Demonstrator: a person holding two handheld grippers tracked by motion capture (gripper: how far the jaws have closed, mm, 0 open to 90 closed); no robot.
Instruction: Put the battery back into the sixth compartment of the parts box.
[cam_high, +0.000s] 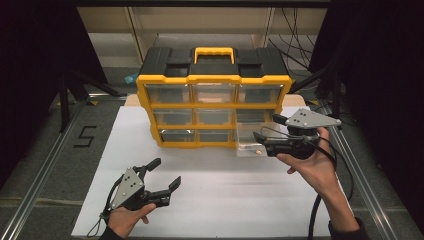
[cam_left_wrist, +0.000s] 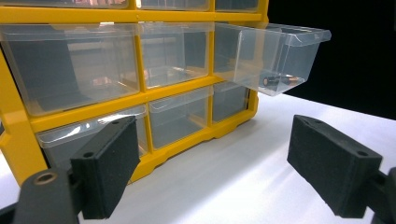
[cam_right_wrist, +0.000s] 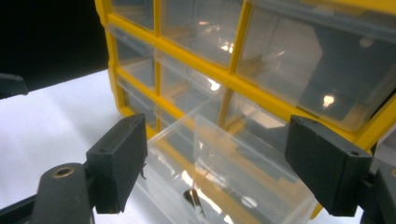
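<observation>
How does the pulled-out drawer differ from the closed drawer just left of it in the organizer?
The pulled-out drawer sticks out past the yellow frame toward the right gripper; the closed drawer sits flush in its slot. The pulled-out drawer holds a small dark-and-copper item; nothing clear shows inside the closed drawer. The open right gripper hovers above the pulled-out drawer; none is near the closed drawer. Both are clear plastic.

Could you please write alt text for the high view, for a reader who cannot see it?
A yellow and black drawer organizer stands on a white table, with its clear drawer at the right side pulled out. The right hand-held gripper, jaws open, sits at that drawer's front, while the left hand-held gripper is open over the near table.
</observation>
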